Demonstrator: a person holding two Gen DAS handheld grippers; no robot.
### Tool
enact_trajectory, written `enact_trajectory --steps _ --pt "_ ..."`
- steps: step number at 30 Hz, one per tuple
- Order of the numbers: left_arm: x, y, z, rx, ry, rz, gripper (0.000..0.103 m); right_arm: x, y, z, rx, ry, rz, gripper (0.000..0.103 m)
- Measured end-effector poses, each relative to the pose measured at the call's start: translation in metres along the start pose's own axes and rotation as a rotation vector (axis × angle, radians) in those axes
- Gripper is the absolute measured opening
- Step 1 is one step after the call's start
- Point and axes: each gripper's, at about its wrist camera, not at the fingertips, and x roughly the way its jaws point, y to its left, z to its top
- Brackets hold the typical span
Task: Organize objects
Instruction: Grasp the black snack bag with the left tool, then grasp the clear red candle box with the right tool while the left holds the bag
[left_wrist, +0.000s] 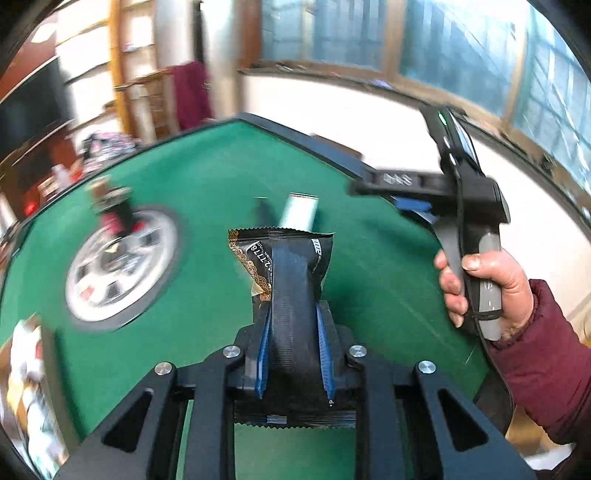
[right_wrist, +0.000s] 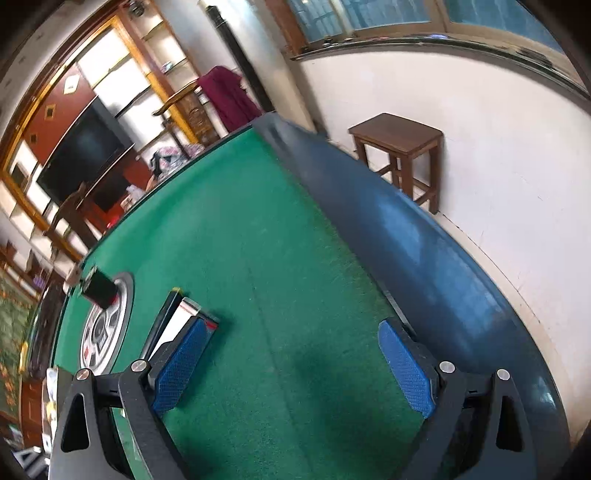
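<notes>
Pinching a crinkled black foil packet (left_wrist: 284, 266), left gripper (left_wrist: 293, 354), right gripper (right_wrist: 291, 365) spread wide, empty, green felt table (right_wrist: 258, 221).

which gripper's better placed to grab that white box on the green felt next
Right. The right gripper is open and empty, with the white box just beyond its left finger. The left gripper is shut on a black snack packet.

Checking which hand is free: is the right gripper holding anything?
No, the right gripper stands wide open over bare green table, with nothing between its blue pads.
</notes>
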Motion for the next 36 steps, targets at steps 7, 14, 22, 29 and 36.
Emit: enact_trajectory --steps 7,14,22,29,36 --pt "-0.057 0.053 -0.052 -0.163 -0.044 0.105 0.022 -0.001 0.038 -0.023 -0.152 0.078 0.149 0.096" --pt "-0.082 0.082 -0.076 -0.255 -0.086 0.109 0.022 -0.005 0.110 -0.085 -0.402 0.162 0.100 0.094" --pt "-0.097 0.092 -0.100 -0.298 -0.123 0.094 0.022 0.020 0.152 -0.099 -0.523 0.151 -0.079 0.040" --pt "-0.123 0.114 -0.122 -0.369 -0.177 0.096 0.021 0.013 0.142 -0.095 -0.385 0.210 0.035 0.030" --pt "-0.148 0.132 -0.147 -0.420 -0.199 0.109 0.021 0.000 0.159 -0.121 -0.339 0.274 0.224 0.030"
